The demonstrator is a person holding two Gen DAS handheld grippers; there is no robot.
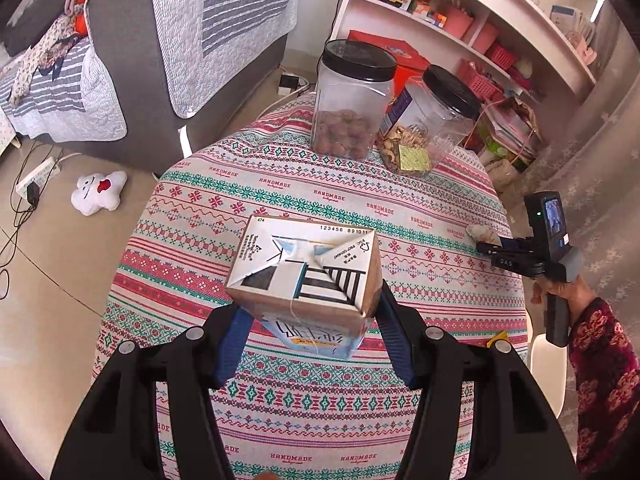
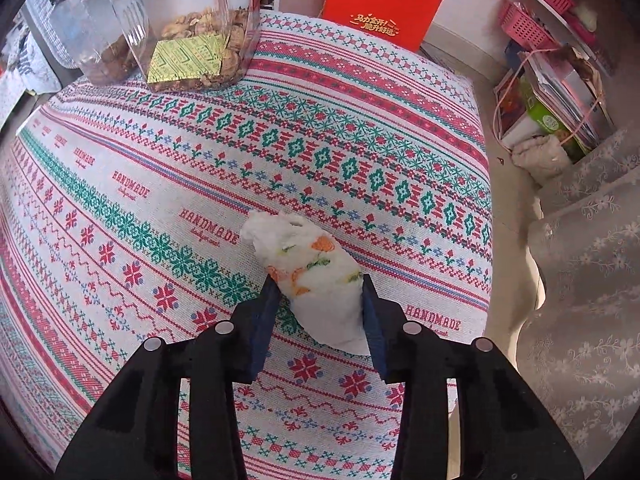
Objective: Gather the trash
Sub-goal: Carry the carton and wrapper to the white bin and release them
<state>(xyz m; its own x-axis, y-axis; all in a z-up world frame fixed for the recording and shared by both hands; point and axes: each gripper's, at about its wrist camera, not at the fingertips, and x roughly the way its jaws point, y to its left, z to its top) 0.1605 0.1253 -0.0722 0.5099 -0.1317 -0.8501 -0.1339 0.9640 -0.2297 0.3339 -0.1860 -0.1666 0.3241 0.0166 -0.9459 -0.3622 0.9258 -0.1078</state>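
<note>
My left gripper is shut on a small drink carton, held bottom-forward above the patterned tablecloth. My right gripper is shut on a crumpled white paper tissue with orange and green print, held just over the tablecloth. The right gripper also shows in the left wrist view at the table's right edge, with the tissue at its tips.
Two clear jars with black lids stand at the table's far side. A red box lies beyond. A sofa, cables and a plush toy are on the left. Shelves and curtain are on the right.
</note>
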